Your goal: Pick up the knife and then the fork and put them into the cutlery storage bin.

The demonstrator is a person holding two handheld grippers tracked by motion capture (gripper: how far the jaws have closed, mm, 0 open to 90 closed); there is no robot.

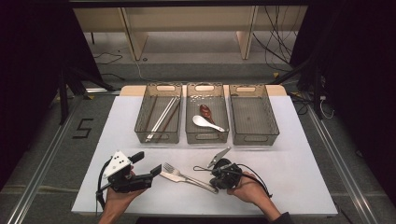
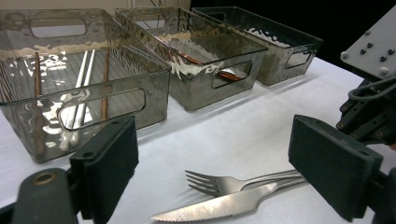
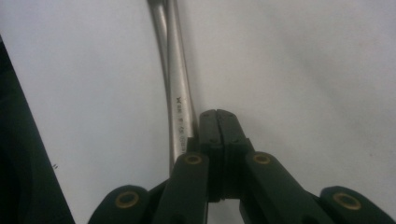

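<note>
1. I read the work as sorting cutlery into three bins at the far side of the table [image 1: 299,186]. The left bin [image 1: 158,132] holds chopsticks [image 1: 161,119]; the middle bin [image 1: 207,136] holds two spoons [image 1: 207,119]; the right bin [image 1: 254,135] holds nothing that I can see.
2. Left to do, in my judgement: the fork [image 1: 176,171] and the knife [image 1: 187,180]. Both lie touching each other on the table near its front edge, between the two grippers, well apart from the bins.
3. Right gripper [image 3: 217,122]: the jaws are pressed together with nothing between them. The tips rest at the table surface just beside the ends of the two metal handles; I cannot tell whether they touch.
4. Left gripper [image 2: 212,170]: the jaws stand wide apart and hold nothing. They face the fork tines and knife blade without contact.
</note>
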